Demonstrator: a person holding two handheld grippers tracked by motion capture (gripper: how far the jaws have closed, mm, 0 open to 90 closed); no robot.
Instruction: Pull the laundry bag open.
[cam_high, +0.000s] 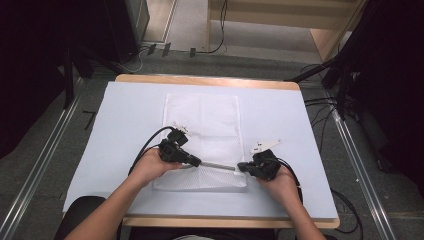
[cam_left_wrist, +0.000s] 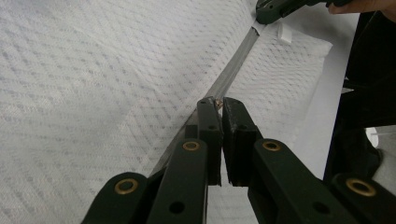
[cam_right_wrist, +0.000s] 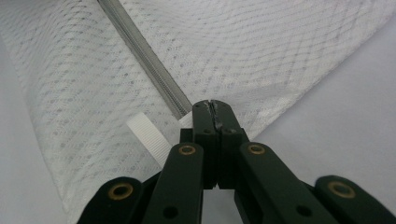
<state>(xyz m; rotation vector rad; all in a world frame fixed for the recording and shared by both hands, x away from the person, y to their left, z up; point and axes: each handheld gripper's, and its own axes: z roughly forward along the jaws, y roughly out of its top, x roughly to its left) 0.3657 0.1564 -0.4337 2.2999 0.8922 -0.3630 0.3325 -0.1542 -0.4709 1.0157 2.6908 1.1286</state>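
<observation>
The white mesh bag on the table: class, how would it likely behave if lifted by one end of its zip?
The mesh bag would probably sag and fold, since its thin netting already creases beside the zip. It looks light for its size, lying flat with nothing bulging inside. Pushed across the table, it may bunch up rather than slide whole.

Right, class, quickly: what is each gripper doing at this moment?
Left gripper: closed on the zip pull of the mesh bag.
Right gripper: closed on the bag's edge at the zip's end.
</observation>
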